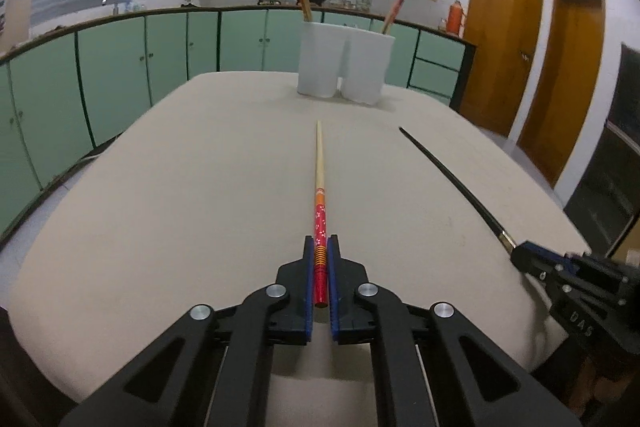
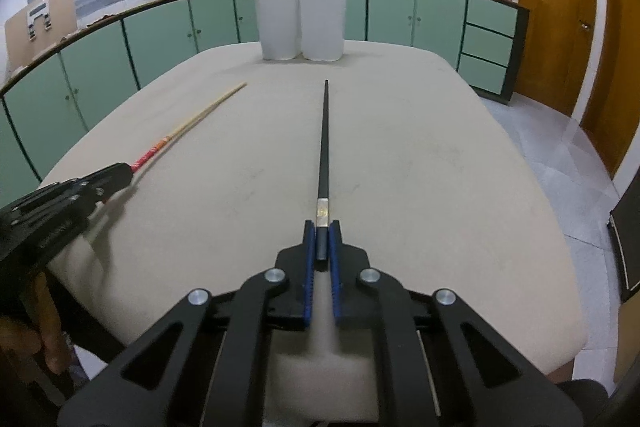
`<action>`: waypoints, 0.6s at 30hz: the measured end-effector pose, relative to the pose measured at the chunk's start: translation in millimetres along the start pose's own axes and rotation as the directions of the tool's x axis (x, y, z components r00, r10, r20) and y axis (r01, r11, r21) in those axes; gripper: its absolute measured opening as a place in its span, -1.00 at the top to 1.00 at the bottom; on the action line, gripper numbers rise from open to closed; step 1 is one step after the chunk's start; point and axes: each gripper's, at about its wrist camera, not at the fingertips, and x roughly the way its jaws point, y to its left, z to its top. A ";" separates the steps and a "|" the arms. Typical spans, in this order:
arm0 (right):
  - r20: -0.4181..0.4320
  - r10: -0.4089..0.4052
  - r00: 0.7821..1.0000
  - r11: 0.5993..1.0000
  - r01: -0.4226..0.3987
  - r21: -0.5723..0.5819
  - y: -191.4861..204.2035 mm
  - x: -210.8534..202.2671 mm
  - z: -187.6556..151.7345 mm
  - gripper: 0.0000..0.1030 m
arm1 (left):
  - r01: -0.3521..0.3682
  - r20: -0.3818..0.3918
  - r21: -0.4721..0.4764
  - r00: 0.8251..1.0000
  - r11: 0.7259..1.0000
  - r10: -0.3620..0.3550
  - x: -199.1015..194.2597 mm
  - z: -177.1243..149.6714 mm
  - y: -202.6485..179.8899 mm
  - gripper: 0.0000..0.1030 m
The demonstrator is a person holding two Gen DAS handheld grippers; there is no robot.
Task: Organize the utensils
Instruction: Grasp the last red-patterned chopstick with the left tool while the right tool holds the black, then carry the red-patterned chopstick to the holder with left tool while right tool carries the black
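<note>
My left gripper [image 1: 320, 247] is shut on the red end of a red-and-wood chopstick [image 1: 319, 163], which points forward over the beige table [image 1: 180, 187]. My right gripper [image 2: 321, 231] is shut on the handle end of a black chopstick [image 2: 325, 131], which also points forward. Each gripper shows in the other's view: the right gripper [image 1: 520, 259] with the black chopstick [image 1: 452, 179], the left gripper [image 2: 120, 175] with the red chopstick [image 2: 200, 117]. Two white holder cups [image 1: 344, 63] stand side by side at the table's far end, each with chopsticks in it; they also show in the right wrist view [image 2: 300, 25].
Green cabinets [image 1: 120, 67] and a counter with pots run behind the table. Wooden doors [image 1: 500, 47] stand on the right. The table edge [image 2: 552, 227] drops to a tiled floor on the right.
</note>
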 end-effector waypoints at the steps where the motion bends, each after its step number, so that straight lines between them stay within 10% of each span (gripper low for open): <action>1: 0.000 0.002 1.000 1.000 -0.002 -0.008 1.3 -1.0 0.1 0.84 | -0.001 -0.005 0.017 1.000 1.000 0.001 -1.0 -0.4 -2.5 0.88; 9: -0.006 0.005 1.000 1.000 -0.005 0.015 -2.0 -1.1 -1.4 0.74 | -0.012 -0.075 0.032 0.997 0.999 0.015 -3.3 -6.9 6.8 0.42; 18: -0.013 0.028 1.000 0.999 -0.028 0.040 -4.5 -5.1 4.2 0.88 | 0.054 -0.108 0.001 0.993 0.999 -0.054 -0.2 2.4 8.9 0.90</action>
